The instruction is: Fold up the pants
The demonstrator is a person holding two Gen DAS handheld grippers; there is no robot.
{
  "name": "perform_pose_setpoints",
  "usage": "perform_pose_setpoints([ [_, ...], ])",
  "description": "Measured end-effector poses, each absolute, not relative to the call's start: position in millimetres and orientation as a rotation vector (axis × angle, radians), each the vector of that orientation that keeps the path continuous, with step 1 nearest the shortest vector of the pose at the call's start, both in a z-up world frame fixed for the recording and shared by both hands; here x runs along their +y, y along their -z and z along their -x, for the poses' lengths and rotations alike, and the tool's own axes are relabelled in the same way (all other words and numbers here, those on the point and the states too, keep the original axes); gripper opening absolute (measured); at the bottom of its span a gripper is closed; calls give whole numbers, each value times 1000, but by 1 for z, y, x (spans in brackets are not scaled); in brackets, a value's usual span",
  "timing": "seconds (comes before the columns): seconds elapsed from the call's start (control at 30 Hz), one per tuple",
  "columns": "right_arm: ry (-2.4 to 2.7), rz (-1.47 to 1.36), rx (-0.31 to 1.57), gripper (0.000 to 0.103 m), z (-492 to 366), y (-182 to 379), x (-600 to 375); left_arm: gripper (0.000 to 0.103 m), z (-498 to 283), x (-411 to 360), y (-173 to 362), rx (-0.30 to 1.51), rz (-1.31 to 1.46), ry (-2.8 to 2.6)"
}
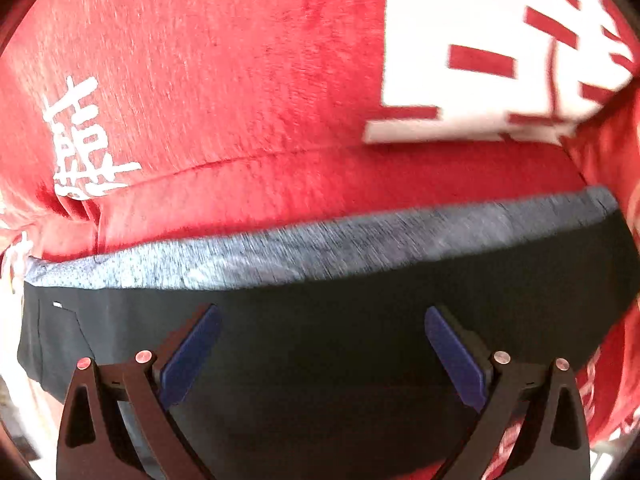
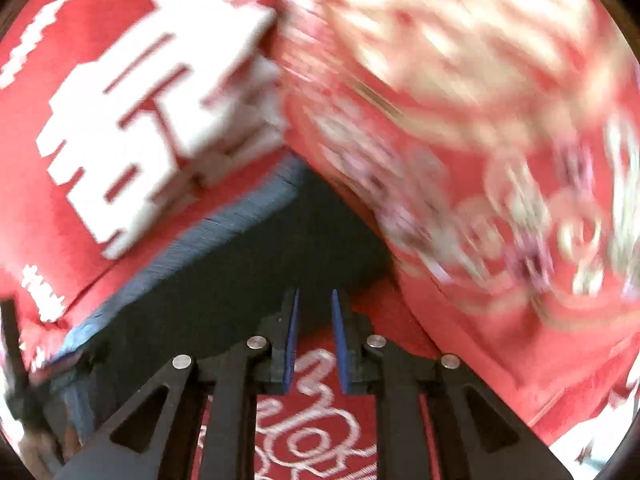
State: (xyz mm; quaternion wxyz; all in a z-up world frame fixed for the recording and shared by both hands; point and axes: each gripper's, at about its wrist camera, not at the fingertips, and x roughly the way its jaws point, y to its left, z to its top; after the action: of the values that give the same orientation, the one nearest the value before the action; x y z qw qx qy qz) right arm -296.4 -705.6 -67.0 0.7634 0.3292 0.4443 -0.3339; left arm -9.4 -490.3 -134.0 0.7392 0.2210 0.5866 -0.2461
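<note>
Dark pants [image 1: 320, 340] with a heathered grey waistband [image 1: 320, 236] lie on a red cloth. My left gripper [image 1: 322, 320] is open, its blue pads wide apart over the dark fabric just below the waistband. In the right wrist view the pants [image 2: 256, 264] show as a dark wedge with the grey band [image 2: 224, 220] along its left edge. My right gripper [image 2: 314, 300] hovers at the pants' corner with a narrow gap between its blue pads and nothing gripped between them. The view is motion-blurred.
A red cloth with large white characters [image 1: 480, 60] covers the surface behind the pants. Small white script [image 1: 80, 144] is printed at the left. In the right wrist view, a raised red patterned fold [image 2: 480, 160] lies to the right, blurred.
</note>
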Motion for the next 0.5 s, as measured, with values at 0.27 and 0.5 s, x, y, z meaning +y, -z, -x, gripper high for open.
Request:
perform_pose_setpoints([
  [0.27, 442, -717, 1082, 31, 192, 125, -695, 102, -8, -499, 165, 1315, -451, 478],
  [0.5, 446, -589, 1146, 31, 168, 147, -698, 102, -32, -493, 176, 1298, -434, 479],
])
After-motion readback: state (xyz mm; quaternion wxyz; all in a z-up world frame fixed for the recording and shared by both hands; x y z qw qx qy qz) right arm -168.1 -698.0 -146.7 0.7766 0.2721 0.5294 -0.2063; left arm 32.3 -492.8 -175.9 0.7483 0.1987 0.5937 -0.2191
